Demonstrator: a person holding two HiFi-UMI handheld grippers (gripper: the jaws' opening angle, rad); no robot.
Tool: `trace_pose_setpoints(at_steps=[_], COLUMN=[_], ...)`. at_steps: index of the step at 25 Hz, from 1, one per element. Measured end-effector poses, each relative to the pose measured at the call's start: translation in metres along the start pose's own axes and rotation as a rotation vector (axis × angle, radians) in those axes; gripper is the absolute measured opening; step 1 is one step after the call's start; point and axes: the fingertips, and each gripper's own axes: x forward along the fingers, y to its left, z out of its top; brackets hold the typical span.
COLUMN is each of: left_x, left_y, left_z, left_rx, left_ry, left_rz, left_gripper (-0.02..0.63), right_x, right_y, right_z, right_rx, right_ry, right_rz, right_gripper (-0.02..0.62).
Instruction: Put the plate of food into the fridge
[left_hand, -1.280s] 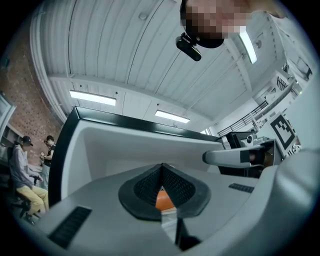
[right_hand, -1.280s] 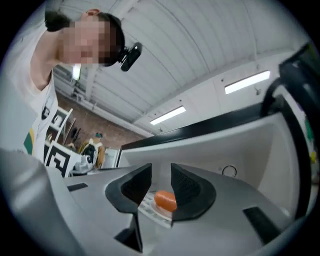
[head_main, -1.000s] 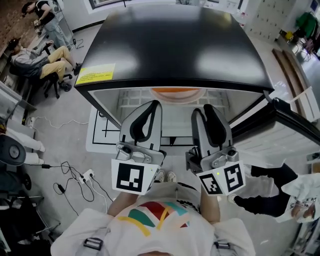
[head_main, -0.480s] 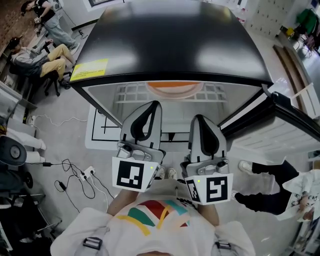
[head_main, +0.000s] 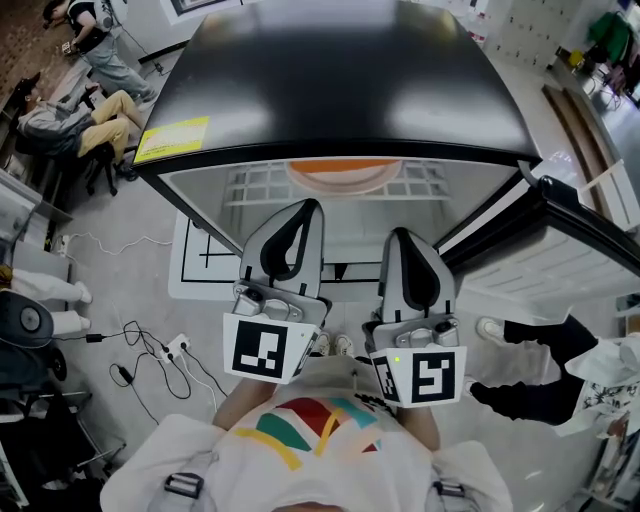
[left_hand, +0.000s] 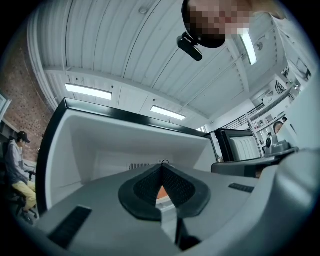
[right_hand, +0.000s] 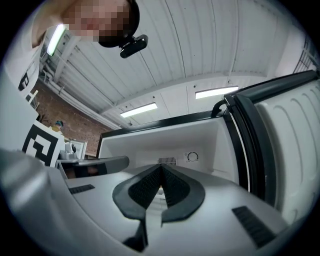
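The fridge (head_main: 340, 90) has a glossy black top and stands open in front of me. An orange plate (head_main: 345, 172) rests on its upper wire shelf (head_main: 260, 186), and only its front rim shows under the top edge. My left gripper (head_main: 312, 206) is shut with nothing in it, just before the opening. A sliver of the orange plate (left_hand: 160, 192) shows behind the left gripper (left_hand: 161, 164). My right gripper (head_main: 400, 236) is beside it, shut and empty; its jaws have just closed. The right gripper (right_hand: 161, 166) faces the white fridge interior (right_hand: 150, 145).
The open fridge door (head_main: 560, 262) juts out at the right, close to my right gripper. Cables and a power strip (head_main: 172, 353) lie on the floor at the left. People sit at the upper left (head_main: 75, 115), and someone's legs (head_main: 525, 345) stand at the right.
My right gripper's jaws went from open to shut with nothing between them, and the gripper rolled and sank slightly. The left gripper stayed put.
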Motion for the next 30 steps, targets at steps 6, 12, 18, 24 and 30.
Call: trace_pose_setpoints(at_steps=[6, 12, 18, 24, 30], left_x=[0.0012, -0.0011, -0.0023, -0.0037, -0.0047], left_y=[-0.0015, -0.0024, -0.0027, -0.0021, -0.0034], left_z=[0.0014, 0.0030, 0.0028, 0.0041, 0.0058], left_rx=[-0.010, -0.008, -0.009, -0.011, -0.008], left_ry=[0.000, -0.004, -0.005, -0.003, -0.004], left_rz=[0.001, 0.004, 0.012, 0.022, 0.019], left_gripper=[0.006, 0.006, 0.006, 0.006, 0.006], right_x=[-0.0021, -0.0036, -0.0042, -0.0043, -0.0037], right_y=[-0.0054, -0.0019, -0.0009, -0.0011, 0.0030], right_z=[0.0058, 0.0038, 0.0047, 0.0037, 0.0038], right_rx=[-0.018, -0.069, -0.074, -0.077, -0.088], right_ry=[-0.006, 0.005, 0.005, 0.012, 0.017], right_rz=[-0.025, -0.027, -0.014, -0.013, 0.006], right_gripper=[-0.002, -0.002, -0.002, -0.002, -0.002])
